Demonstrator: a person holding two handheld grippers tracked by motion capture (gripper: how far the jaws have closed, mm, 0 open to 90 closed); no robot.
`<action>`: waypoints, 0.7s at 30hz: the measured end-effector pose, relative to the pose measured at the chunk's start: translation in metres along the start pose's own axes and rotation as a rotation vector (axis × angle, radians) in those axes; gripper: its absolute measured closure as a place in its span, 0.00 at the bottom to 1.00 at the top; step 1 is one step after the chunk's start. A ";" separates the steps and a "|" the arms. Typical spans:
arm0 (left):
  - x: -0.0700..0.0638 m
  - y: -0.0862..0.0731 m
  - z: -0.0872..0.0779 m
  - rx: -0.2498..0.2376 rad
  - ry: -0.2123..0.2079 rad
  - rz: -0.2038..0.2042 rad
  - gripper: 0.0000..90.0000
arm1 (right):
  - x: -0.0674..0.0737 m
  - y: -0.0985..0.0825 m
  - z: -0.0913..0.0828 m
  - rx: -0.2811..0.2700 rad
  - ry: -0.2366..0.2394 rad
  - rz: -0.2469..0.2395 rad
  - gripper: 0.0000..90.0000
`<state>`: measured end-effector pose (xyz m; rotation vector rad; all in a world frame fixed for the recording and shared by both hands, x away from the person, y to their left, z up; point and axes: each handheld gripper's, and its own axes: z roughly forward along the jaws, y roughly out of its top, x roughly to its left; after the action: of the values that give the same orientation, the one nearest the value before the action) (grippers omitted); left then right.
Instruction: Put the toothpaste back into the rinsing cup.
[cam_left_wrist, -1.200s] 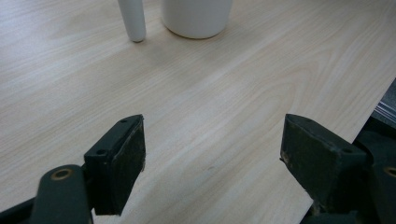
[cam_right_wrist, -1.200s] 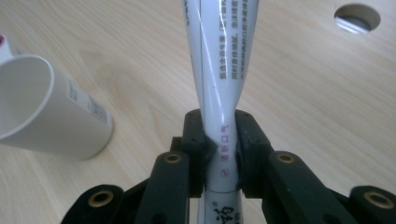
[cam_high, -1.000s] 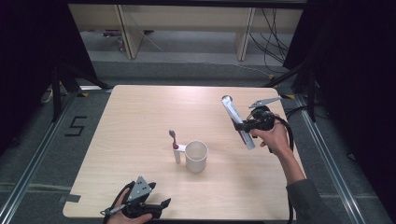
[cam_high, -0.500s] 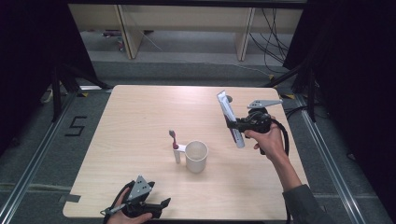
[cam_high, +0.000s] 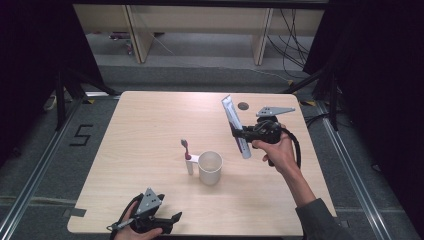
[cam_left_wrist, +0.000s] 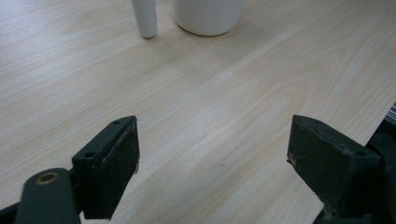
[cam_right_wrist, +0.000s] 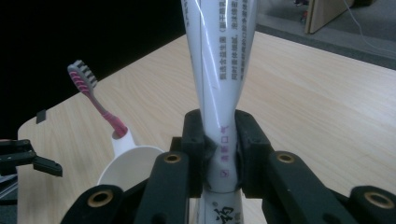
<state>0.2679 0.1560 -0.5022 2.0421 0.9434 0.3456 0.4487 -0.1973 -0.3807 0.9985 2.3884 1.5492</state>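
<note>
Right gripper (cam_high: 239, 134) clamps my toothpaste tube (cam_high: 235, 126) at mid-length, off the table, up and right of the white cup (cam_high: 210, 167); since a second ago I have carried it nearer the cup, presumably to drop it in. Toothbrush (cam_high: 186, 150) stands touching the cup's left side. Left gripper (cam_high: 167, 220), below the cup, has just been opening, nothing between its jaws.

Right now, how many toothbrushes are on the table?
1. The pink toothbrush stands upright, head up, in the white holder beside the white cup near the table's middle. The cup's inside is partly hidden, so another could sit there unseen.
</note>
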 end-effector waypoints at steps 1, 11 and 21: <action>0.000 0.000 0.000 -0.001 0.001 0.003 0.18 | 0.000 0.001 0.000 -0.001 -0.009 -0.024 0.85; -0.001 0.000 0.001 -0.023 0.007 -0.017 0.18 | 0.011 0.003 0.011 -0.014 0.035 -0.019 0.85; 0.000 0.000 -0.001 -0.004 0.005 0.000 0.18 | 0.027 0.008 0.020 -0.031 0.079 -0.033 0.85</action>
<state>0.2673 0.1563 -0.5020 2.0391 0.9448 0.3523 0.4404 -0.1637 -0.3768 0.9037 2.4110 1.6385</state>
